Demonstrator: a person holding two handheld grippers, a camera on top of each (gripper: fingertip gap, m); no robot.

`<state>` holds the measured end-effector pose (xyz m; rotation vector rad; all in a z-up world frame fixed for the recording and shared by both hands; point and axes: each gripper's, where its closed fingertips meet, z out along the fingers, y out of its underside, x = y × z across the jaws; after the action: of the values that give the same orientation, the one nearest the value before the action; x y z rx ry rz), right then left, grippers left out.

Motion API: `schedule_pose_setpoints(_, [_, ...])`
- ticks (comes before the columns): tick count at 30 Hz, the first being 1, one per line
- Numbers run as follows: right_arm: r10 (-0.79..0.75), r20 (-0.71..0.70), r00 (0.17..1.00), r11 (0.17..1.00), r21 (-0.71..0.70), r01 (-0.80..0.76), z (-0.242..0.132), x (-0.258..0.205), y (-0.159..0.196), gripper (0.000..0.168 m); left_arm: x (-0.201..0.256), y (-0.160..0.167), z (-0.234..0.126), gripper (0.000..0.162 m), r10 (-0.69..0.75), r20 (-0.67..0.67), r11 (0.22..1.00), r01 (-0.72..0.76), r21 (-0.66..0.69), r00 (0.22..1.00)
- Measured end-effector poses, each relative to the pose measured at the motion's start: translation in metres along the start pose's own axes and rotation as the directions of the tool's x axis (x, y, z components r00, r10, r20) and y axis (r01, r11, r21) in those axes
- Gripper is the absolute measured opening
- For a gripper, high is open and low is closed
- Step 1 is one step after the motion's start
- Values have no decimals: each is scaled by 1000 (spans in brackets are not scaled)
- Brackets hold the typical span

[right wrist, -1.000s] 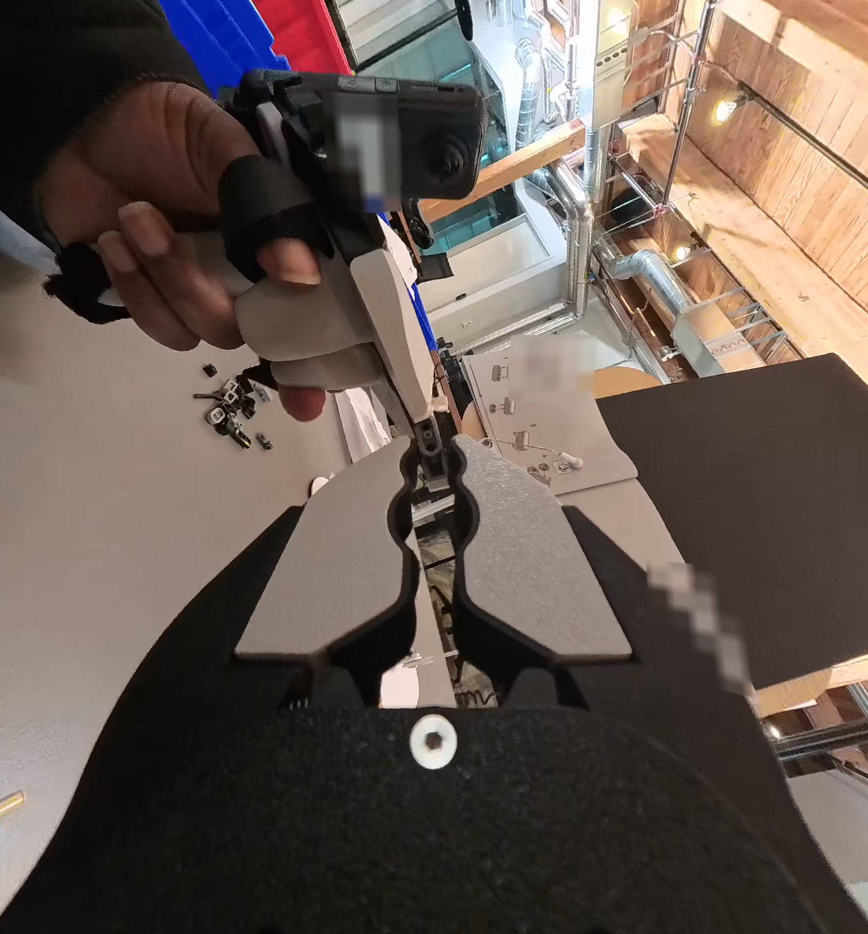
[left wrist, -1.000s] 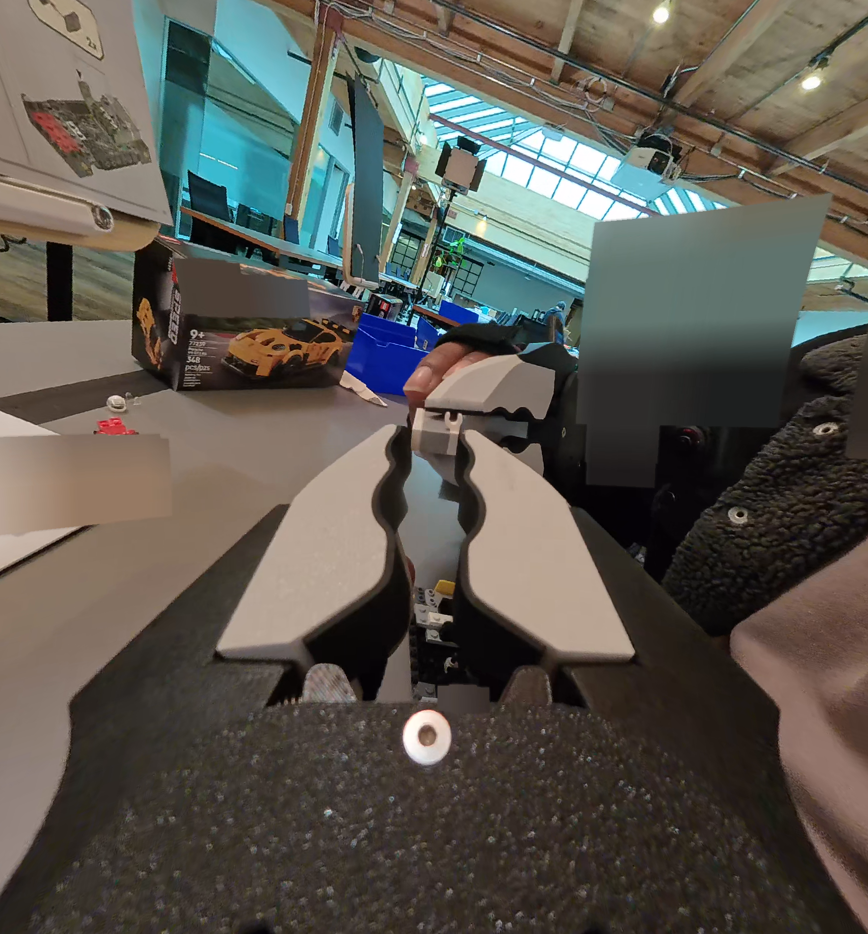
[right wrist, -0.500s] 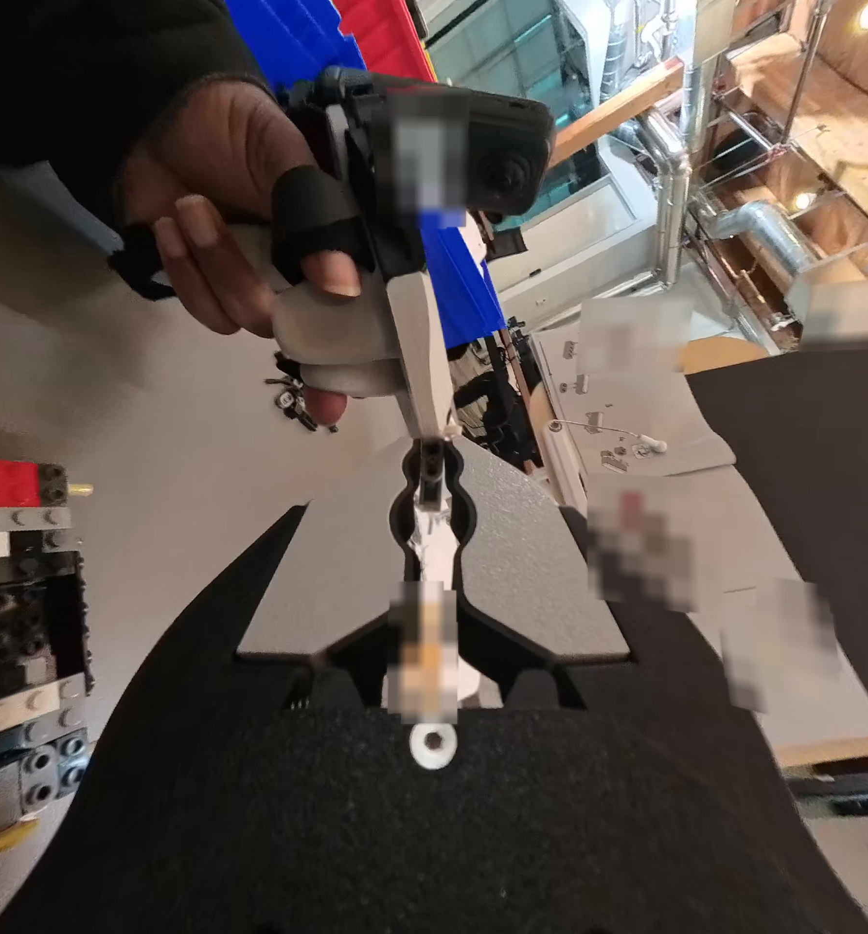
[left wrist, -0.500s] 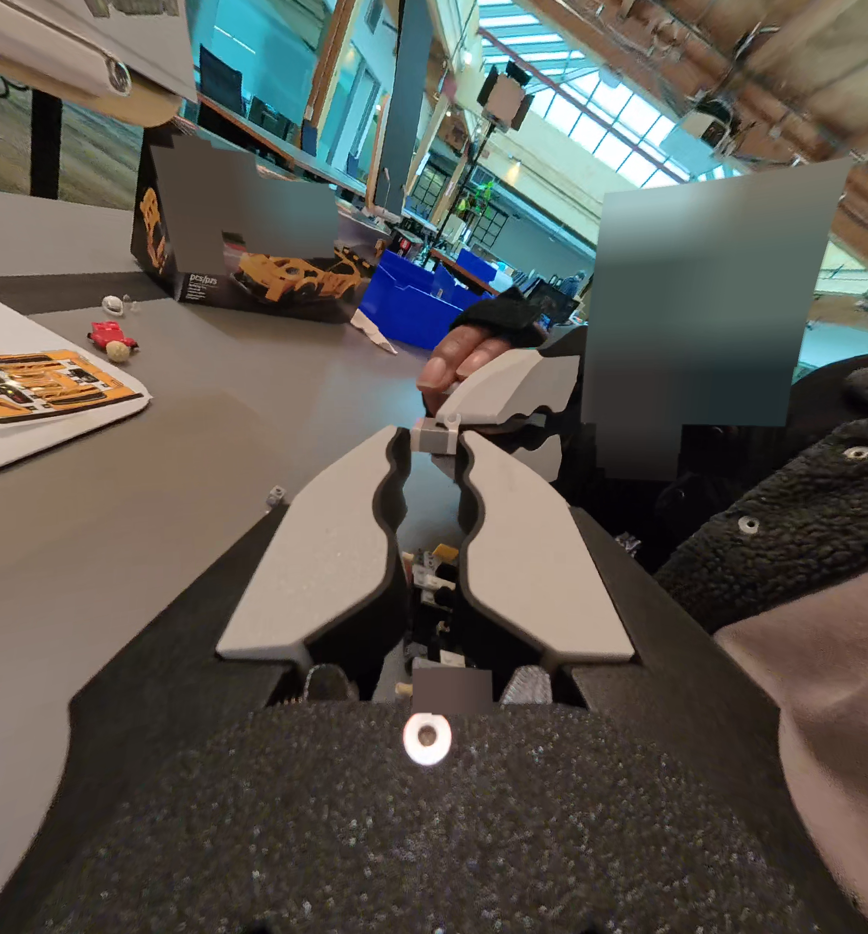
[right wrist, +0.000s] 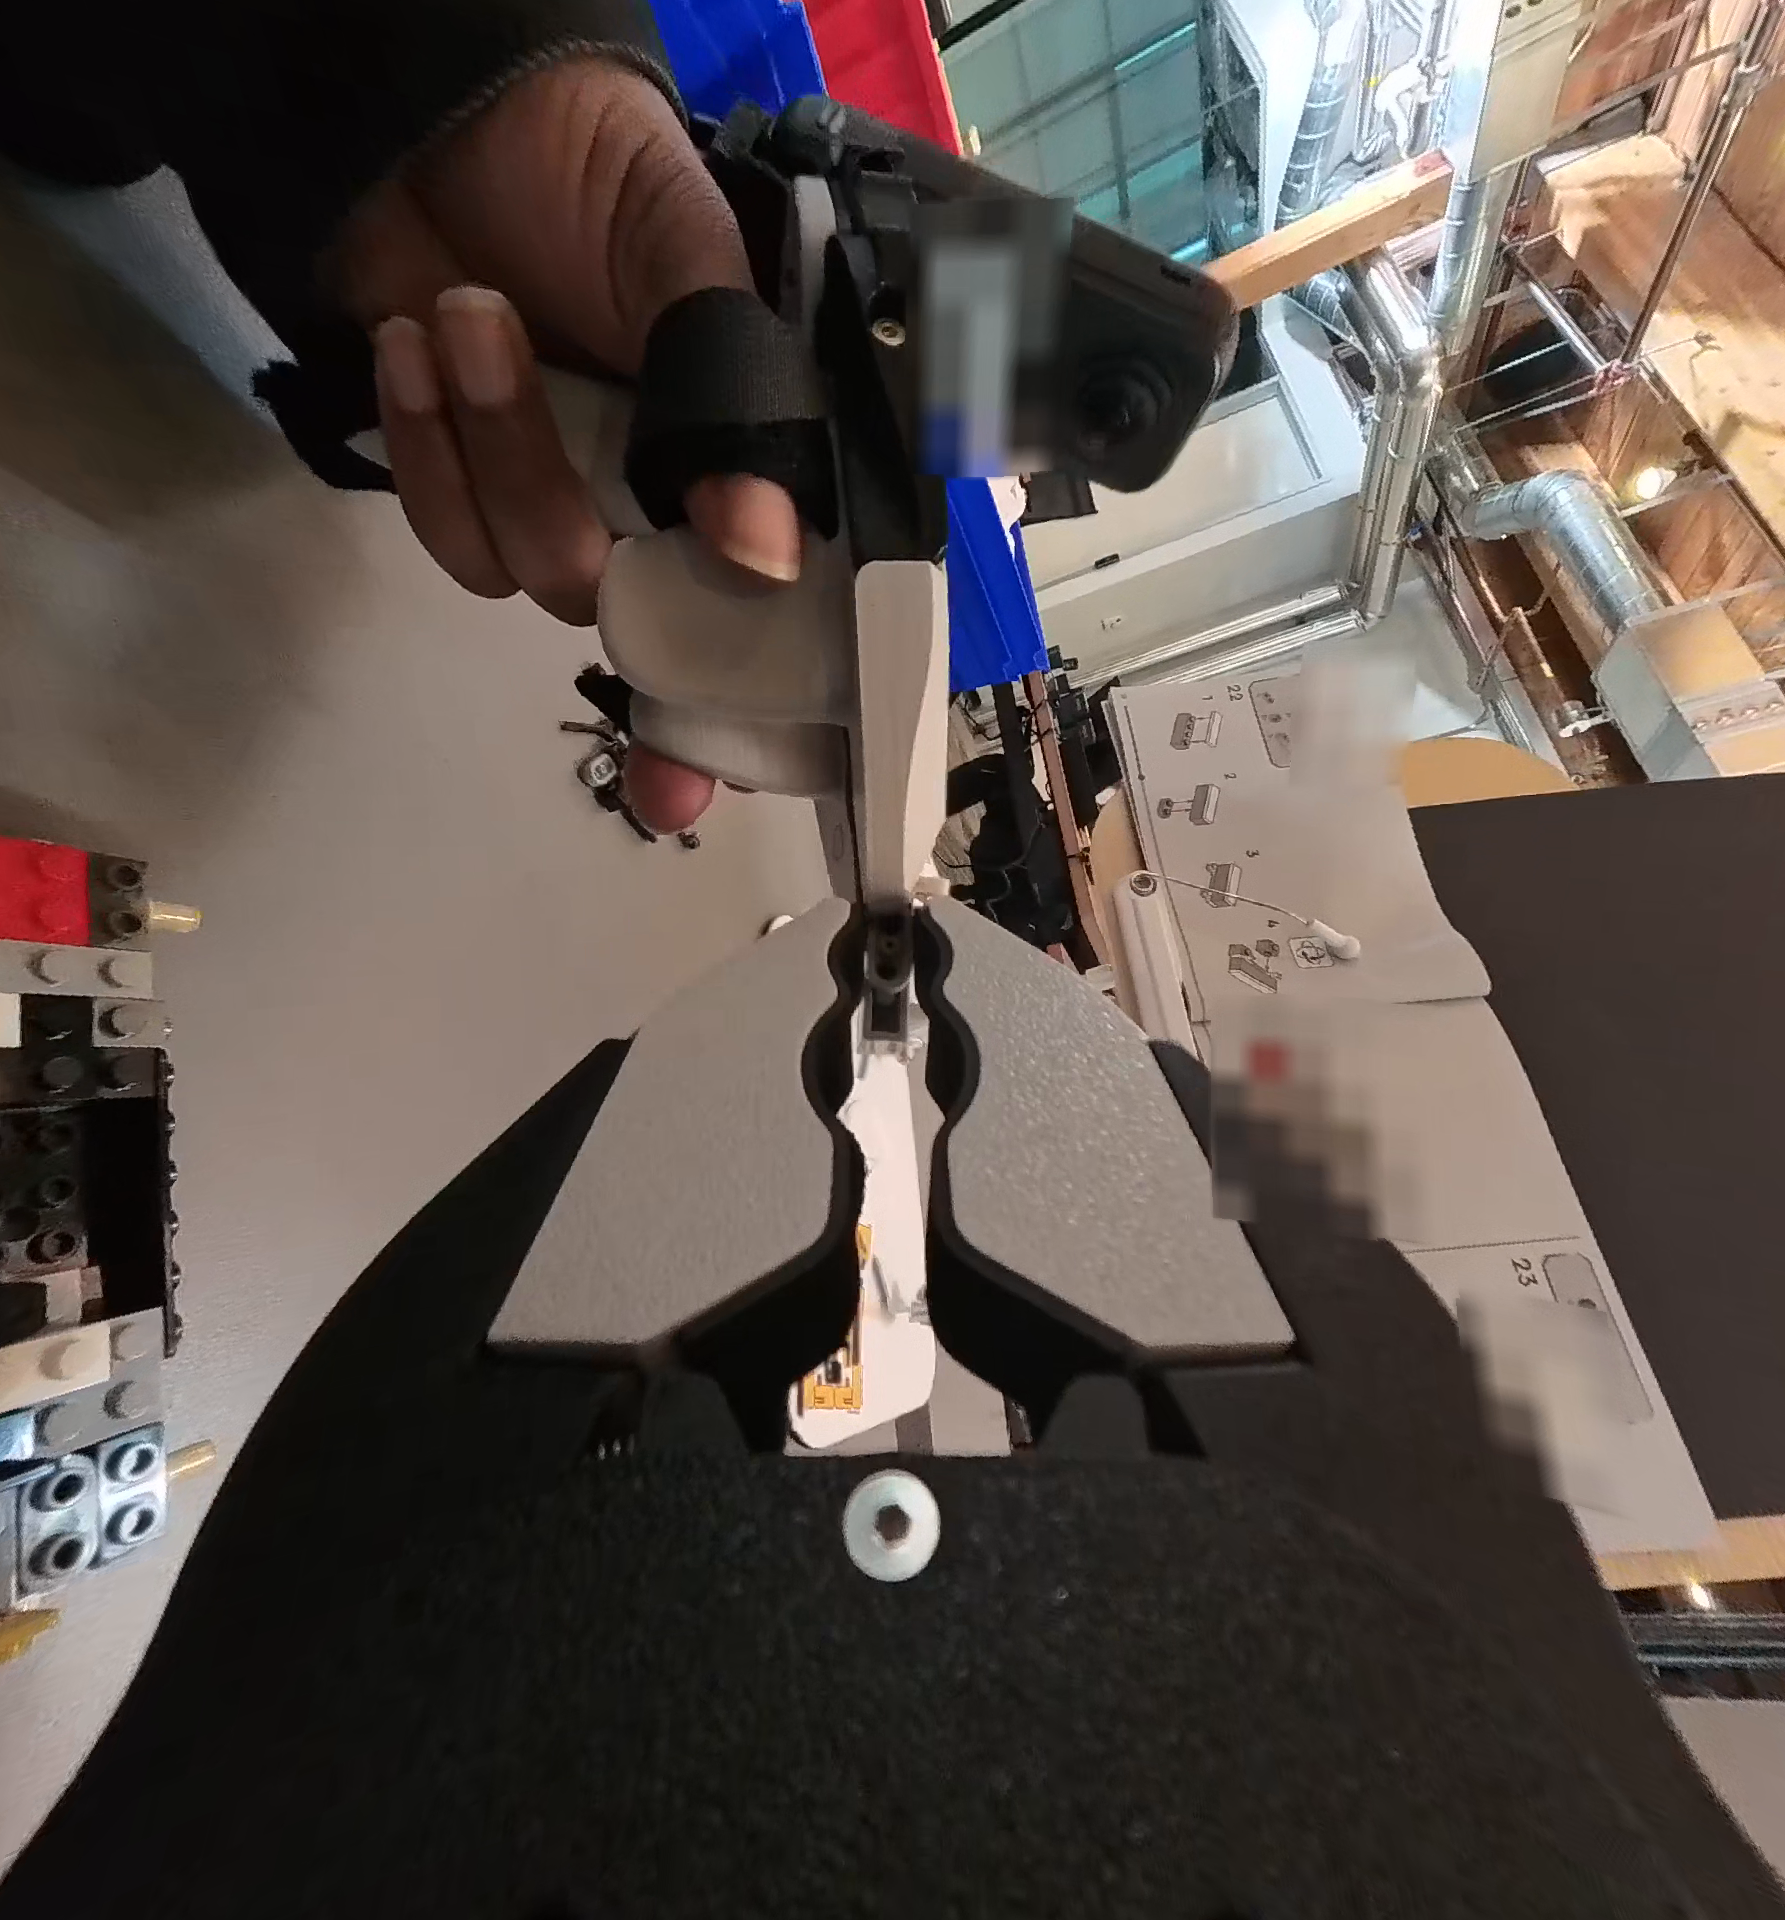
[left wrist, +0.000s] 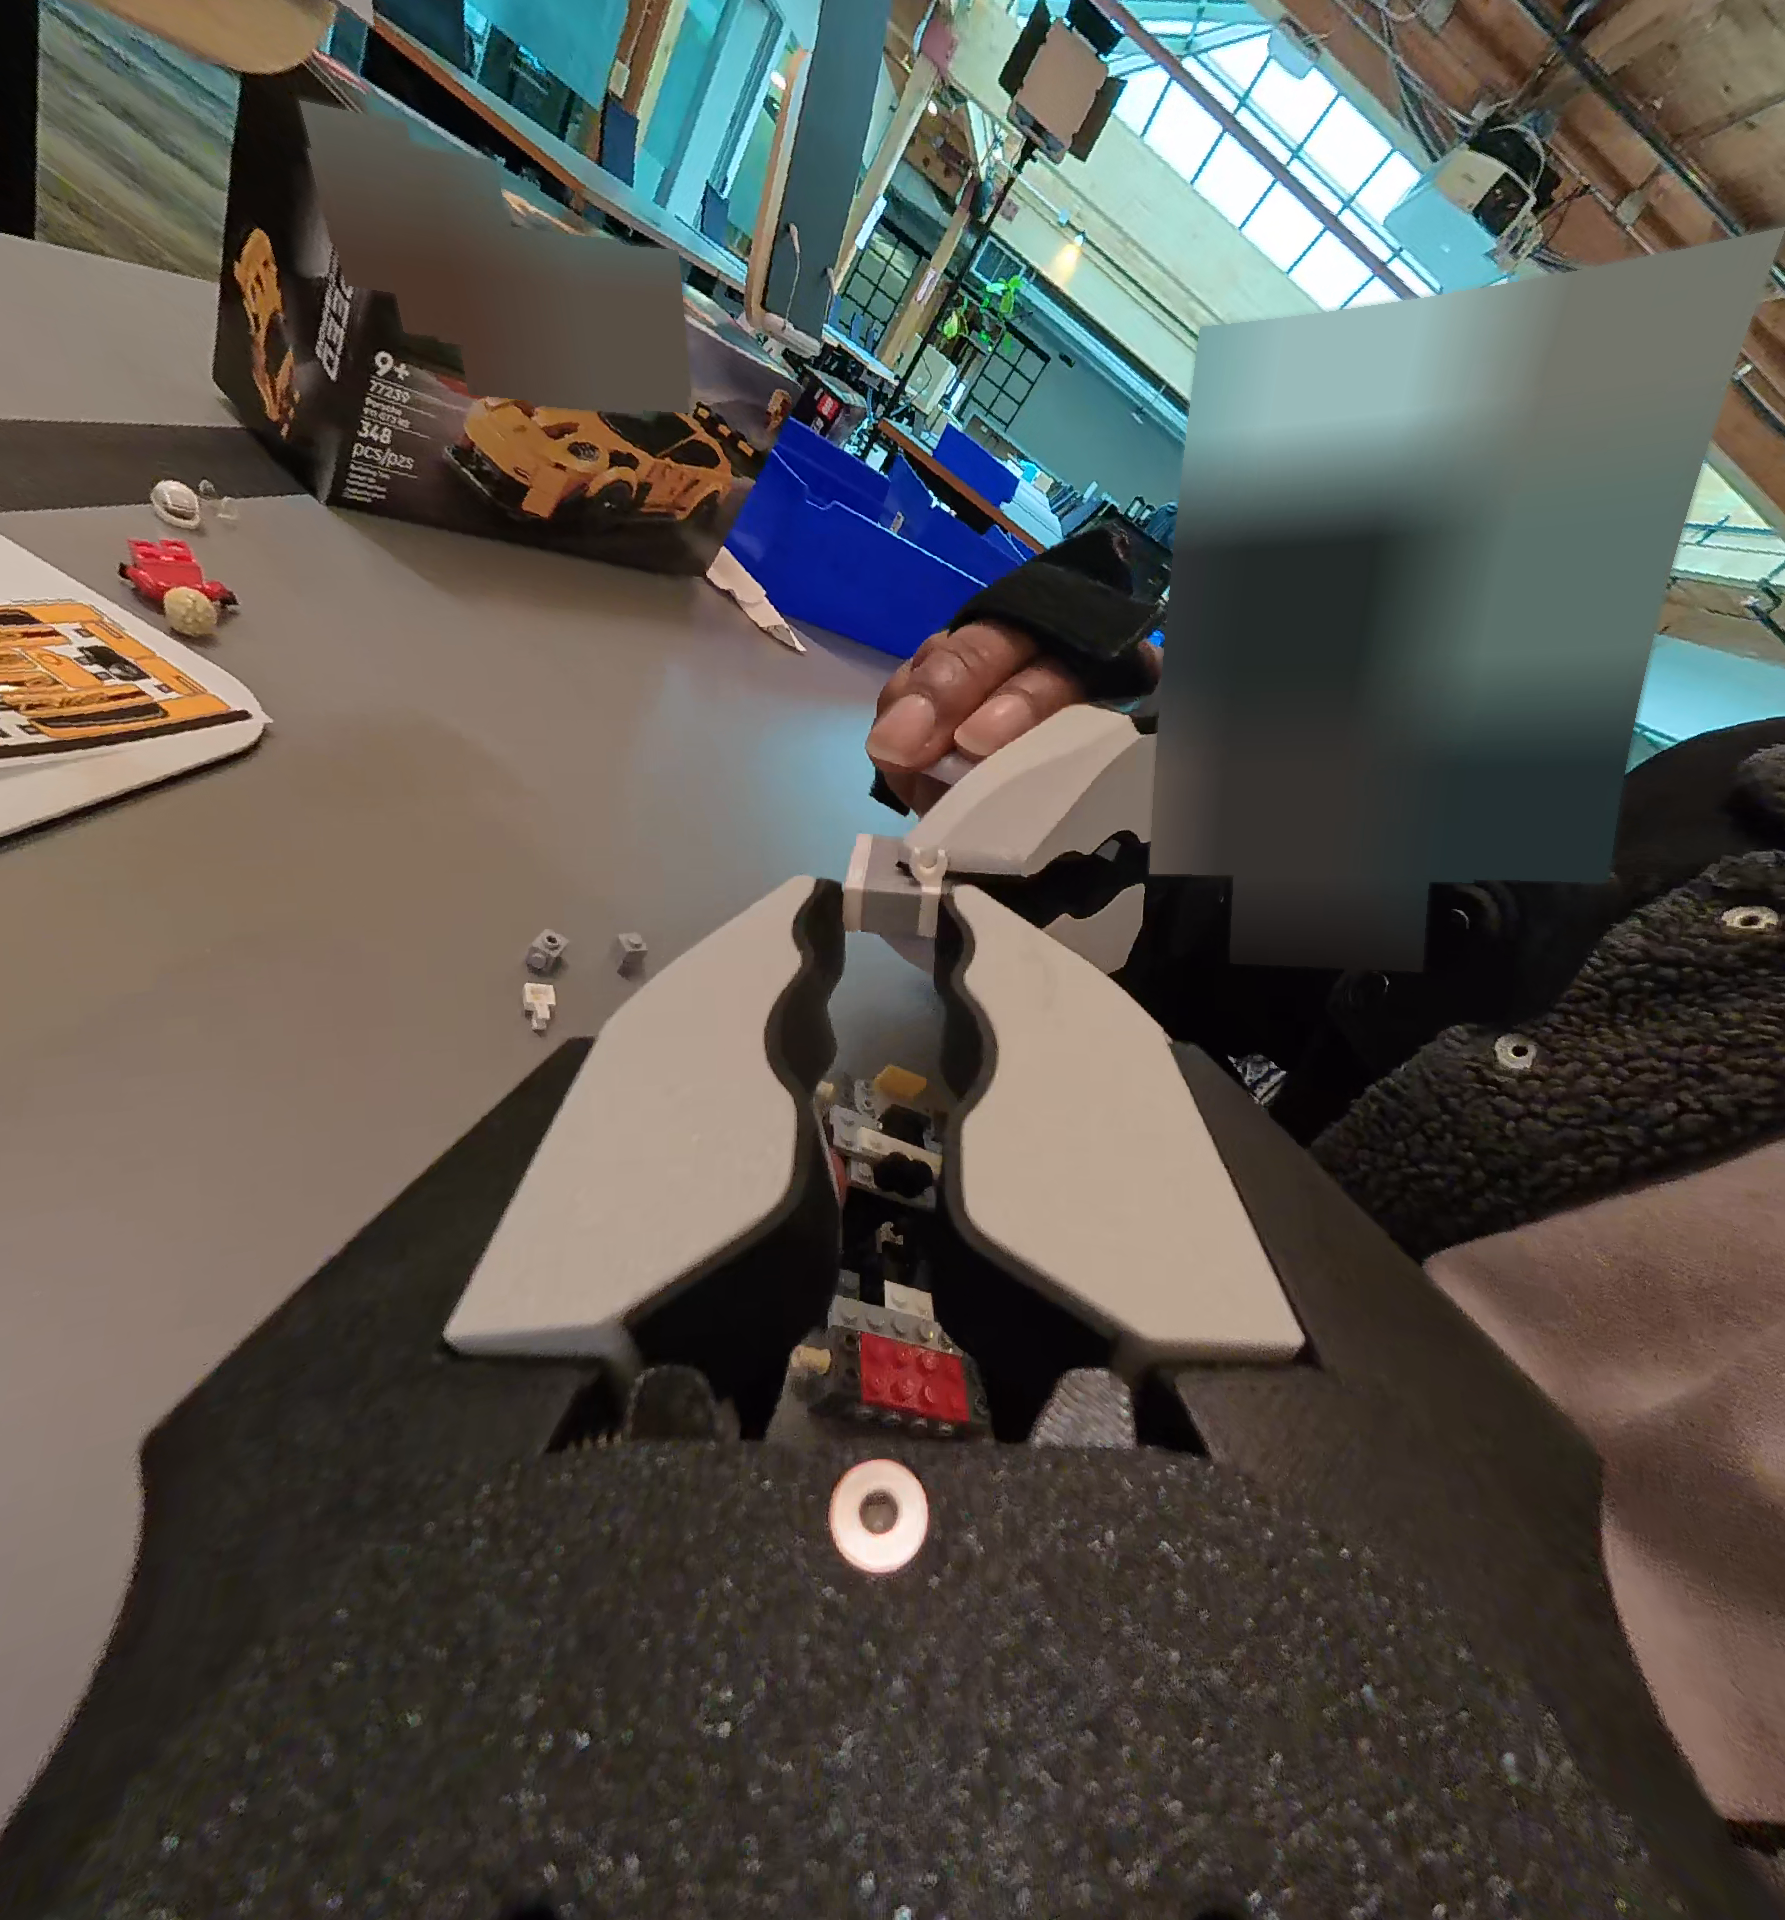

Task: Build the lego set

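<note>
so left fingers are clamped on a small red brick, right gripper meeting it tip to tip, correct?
Not quite: the brick is light grey, not red, as the left wrist view shows. The left gripper is clamped on it, and the right gripper meets it tip to tip. The only red brick in that view lies below, on the partly built model.

I see a small light-grey lego piece (left wrist: 893, 900) with one stud on top, pinched at my left gripper's (left wrist: 889, 902) tips and held off the grey table, while the partly built lego model (right wrist: 41, 1226), black, grey, white and red, lies flat on the table below.
</note>
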<state>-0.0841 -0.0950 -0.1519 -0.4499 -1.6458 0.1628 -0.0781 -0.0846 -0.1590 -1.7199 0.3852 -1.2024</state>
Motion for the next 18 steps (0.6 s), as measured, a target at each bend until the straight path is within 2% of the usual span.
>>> schedule_pose_setpoints(18, [4,52,999,1000,24,-5,0,-14,-1,10,-2,13,3,17,-31,-13,997,30,-73,999])
